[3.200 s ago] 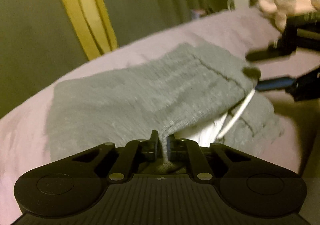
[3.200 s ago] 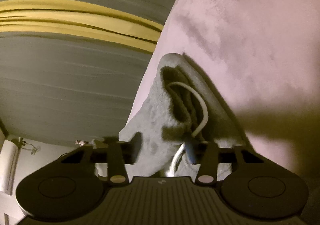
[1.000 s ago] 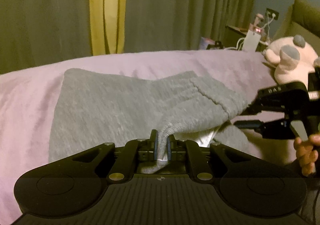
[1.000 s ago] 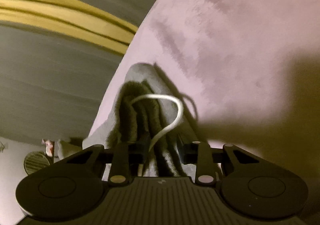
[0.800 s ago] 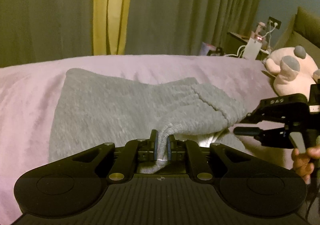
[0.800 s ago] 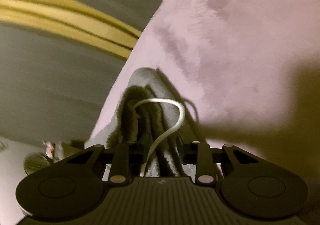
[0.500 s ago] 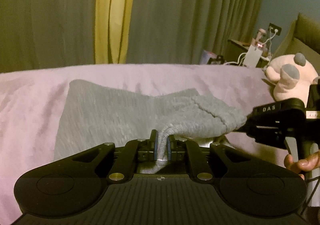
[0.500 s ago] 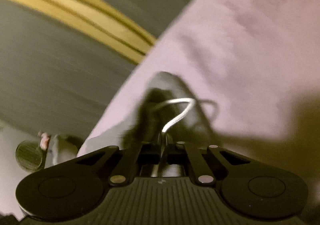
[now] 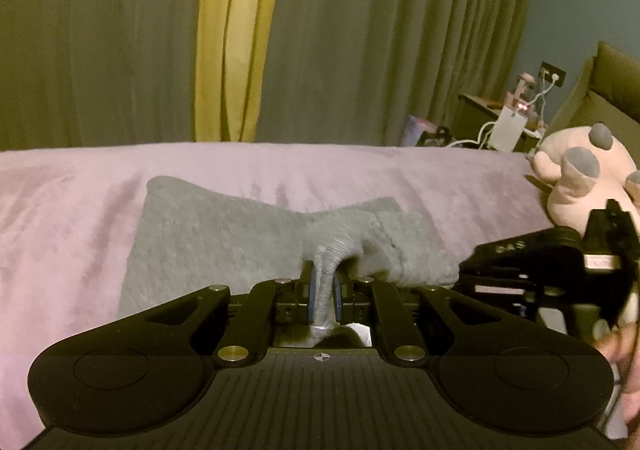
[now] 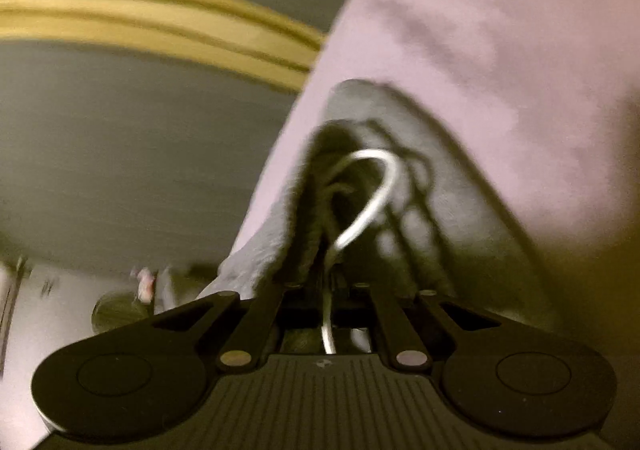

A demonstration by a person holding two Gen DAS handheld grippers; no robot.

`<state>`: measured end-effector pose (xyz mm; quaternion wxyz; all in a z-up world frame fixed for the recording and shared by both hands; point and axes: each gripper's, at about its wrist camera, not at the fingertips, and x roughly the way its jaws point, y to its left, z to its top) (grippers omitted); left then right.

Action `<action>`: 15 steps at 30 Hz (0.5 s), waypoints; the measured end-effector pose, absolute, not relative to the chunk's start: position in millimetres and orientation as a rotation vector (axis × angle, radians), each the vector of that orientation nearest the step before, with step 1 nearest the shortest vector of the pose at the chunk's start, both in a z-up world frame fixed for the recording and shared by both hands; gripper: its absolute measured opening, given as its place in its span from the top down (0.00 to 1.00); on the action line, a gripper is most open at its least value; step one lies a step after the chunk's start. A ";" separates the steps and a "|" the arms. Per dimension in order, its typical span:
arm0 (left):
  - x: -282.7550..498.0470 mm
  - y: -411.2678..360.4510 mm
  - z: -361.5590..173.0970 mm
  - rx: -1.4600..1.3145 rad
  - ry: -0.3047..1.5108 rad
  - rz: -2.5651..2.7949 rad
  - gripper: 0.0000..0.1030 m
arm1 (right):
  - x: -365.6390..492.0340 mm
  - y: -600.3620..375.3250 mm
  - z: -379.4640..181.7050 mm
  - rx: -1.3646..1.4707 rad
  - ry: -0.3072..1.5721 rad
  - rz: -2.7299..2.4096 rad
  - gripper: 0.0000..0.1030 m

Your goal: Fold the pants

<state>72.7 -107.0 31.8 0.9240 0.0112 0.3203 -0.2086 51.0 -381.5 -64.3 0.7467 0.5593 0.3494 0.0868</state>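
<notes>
Grey sweatpants (image 9: 224,238) lie partly folded on a pink bed cover (image 9: 60,201). My left gripper (image 9: 323,290) is shut on a ribbed cuff of the pants and lifts it slightly. My right gripper (image 9: 464,282) shows at the right in the left wrist view, at the waistband end. In the right wrist view my right gripper (image 10: 328,286) is shut on bunched grey waistband (image 10: 316,185), with the white drawstring (image 10: 376,189) looping out between the jaws. That view is tilted and blurred.
A pink plush toy (image 9: 588,177) lies on the bed at the right. A bedside table (image 9: 492,121) with cables and a charger stands behind it. Grey and yellow curtains (image 9: 236,33) hang beyond the bed's far edge.
My right gripper has closed on the waistband and drawstring; it was open around them a second ago. Both grippers have drawn back and up, and the pants look further away in the left wrist view.
</notes>
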 end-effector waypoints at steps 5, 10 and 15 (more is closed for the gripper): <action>77.2 -99.7 35.7 -0.042 0.673 -0.433 0.89 | 55.2 -353.0 -32.1 0.809 0.807 0.143 0.95; 74.5 -104.8 32.9 -0.015 0.686 -0.446 0.89 | 67.2 -346.8 -45.9 0.955 0.874 0.314 0.92; 67.3 -108.9 24.5 0.024 0.706 -0.471 0.86 | 63.9 -350.9 -44.5 0.926 0.988 0.261 0.53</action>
